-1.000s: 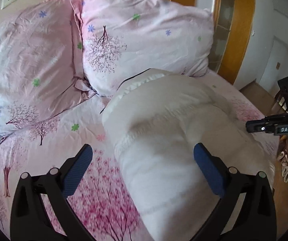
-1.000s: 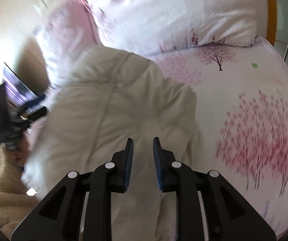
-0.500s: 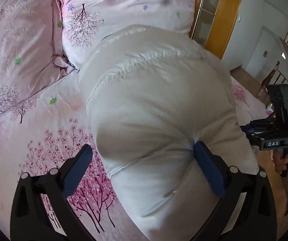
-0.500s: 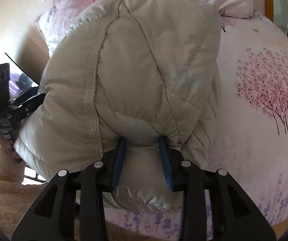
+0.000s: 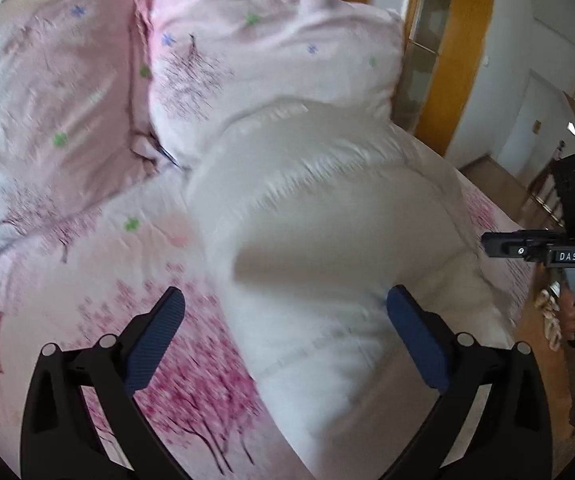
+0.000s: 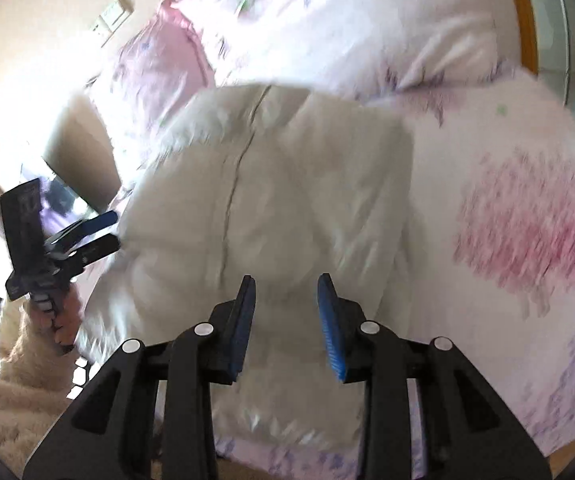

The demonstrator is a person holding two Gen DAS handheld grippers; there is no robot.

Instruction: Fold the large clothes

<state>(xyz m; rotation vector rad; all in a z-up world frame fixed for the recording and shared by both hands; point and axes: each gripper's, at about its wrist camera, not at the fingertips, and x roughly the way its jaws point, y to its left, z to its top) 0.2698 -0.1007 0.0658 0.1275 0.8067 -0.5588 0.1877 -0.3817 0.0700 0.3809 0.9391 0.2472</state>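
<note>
A puffy white quilted down jacket (image 5: 327, 240) is seen bunched in a folded heap on the pink bedsheet printed with blossom trees (image 5: 99, 288), its far edge just at the two pink floral pillows (image 5: 255, 64) toward twelve o'clock. The left gripper (image 5: 283, 308) is held with its jaws wide apart; the blue pad at three o'clock (image 5: 415, 332) is touching the jacket's side, the other lies clear over the sheet. The right gripper (image 6: 286, 312) has just been opening; its jaws stand narrowly parted over the jacket (image 6: 279, 200), no cloth pinched between them.
</note>
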